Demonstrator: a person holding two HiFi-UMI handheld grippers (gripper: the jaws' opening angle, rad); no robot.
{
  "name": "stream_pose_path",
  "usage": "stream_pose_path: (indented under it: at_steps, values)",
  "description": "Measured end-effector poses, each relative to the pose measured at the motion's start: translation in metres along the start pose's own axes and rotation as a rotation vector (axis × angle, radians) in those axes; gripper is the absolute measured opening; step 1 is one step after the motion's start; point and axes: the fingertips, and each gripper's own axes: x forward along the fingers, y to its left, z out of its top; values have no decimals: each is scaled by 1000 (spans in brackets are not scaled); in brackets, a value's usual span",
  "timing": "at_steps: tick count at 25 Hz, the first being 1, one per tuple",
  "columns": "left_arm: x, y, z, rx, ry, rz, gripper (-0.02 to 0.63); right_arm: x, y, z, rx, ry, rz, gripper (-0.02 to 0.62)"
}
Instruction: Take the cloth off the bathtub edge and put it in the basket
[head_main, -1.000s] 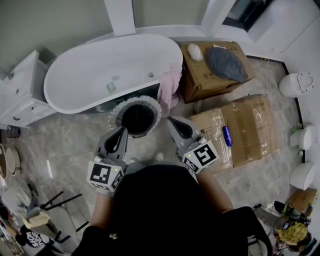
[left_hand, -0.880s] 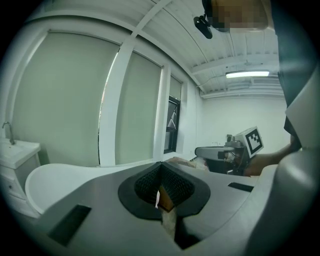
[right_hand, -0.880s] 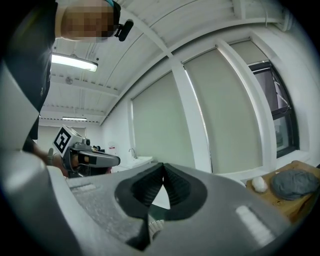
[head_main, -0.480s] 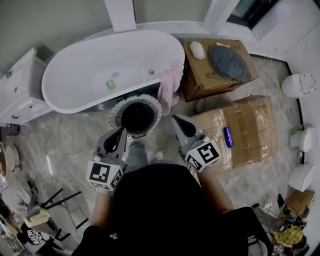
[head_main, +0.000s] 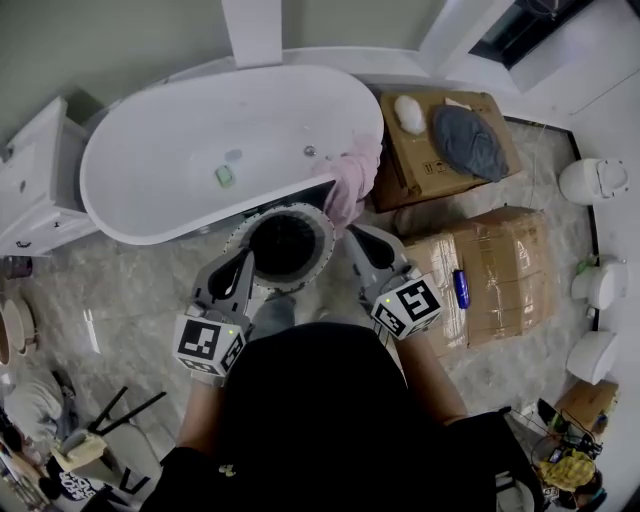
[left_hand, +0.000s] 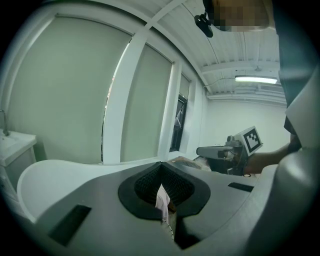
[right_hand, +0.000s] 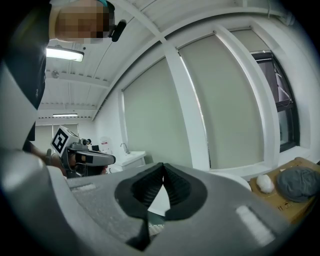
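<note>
Faintly, cardboard box (head_main: 410, 168) beside the pink cloth (head_main: 352, 178) bears print; illegible.

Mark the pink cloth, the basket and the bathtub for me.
pink cloth (head_main: 352, 178): head view, middle of the part draped over the tub edge.
basket (head_main: 238, 243): head view, left side of its pale rim.
bathtub (head_main: 170, 140): head view, bare inner wall.

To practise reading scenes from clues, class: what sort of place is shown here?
Probably a bathroom, perhaps one used for storage or display: a freestanding white bathtub, several toilets along one side, and cardboard boxes.
</note>
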Motion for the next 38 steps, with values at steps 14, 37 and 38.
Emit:
stream_pose_path:
  at_steps: [14,37,38]
  values:
    - [14,136,5,-50,8,-60,5,137,26,15,-45,33,-26,-3]
    - [109,107,-23,-128,151,52,5,170,-100,-48,23,202,65,-2]
    - [114,105,-26,-134,162,65,5,171,-109,-55,28,220,68,4]
